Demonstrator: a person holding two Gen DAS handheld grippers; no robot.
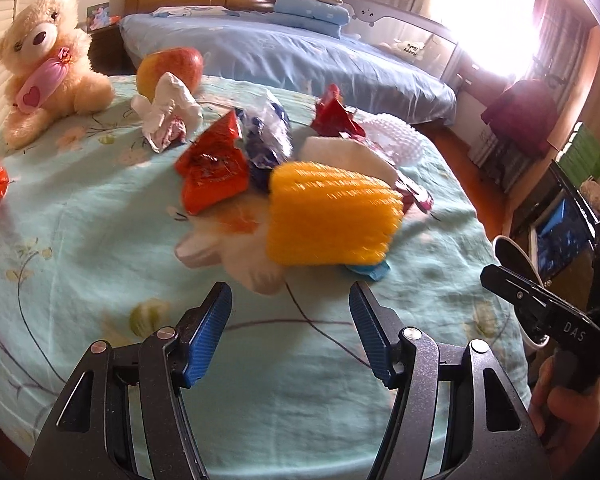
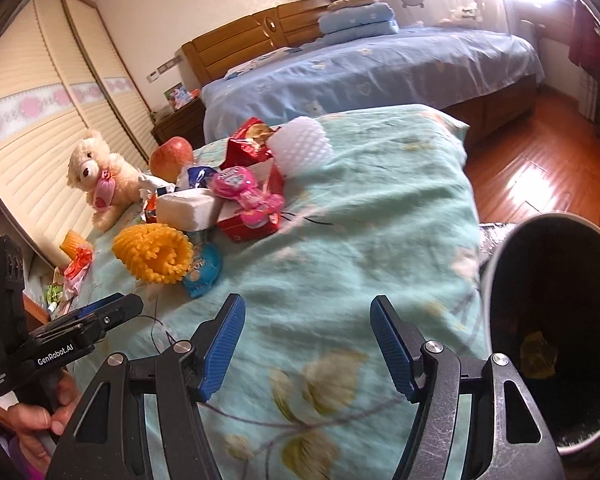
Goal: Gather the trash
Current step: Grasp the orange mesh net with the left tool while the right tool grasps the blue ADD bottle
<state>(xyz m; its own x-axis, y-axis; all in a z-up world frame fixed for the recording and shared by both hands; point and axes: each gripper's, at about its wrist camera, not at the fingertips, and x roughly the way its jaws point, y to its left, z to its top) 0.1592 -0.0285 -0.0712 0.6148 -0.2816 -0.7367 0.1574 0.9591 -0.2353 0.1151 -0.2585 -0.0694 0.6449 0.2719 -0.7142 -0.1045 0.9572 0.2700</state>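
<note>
The left tool [image 1: 290,316] hangs wide open and empty just short of the yellow foam net [image 1: 332,216], lined up to take it first as the nearest piece of the trash pile. The right tool [image 2: 308,338], also agape and empty, waits near the dark bin [image 2: 500,264], probably holding some scrap already.

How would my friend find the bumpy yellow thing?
Look at the green flowered bedspread with its trash pile. At the pile's near edge lies the yellow ribbed foam fruit sleeve, beside a blue wrapper. It is the only yellow, spiky, hollow piece.
</note>
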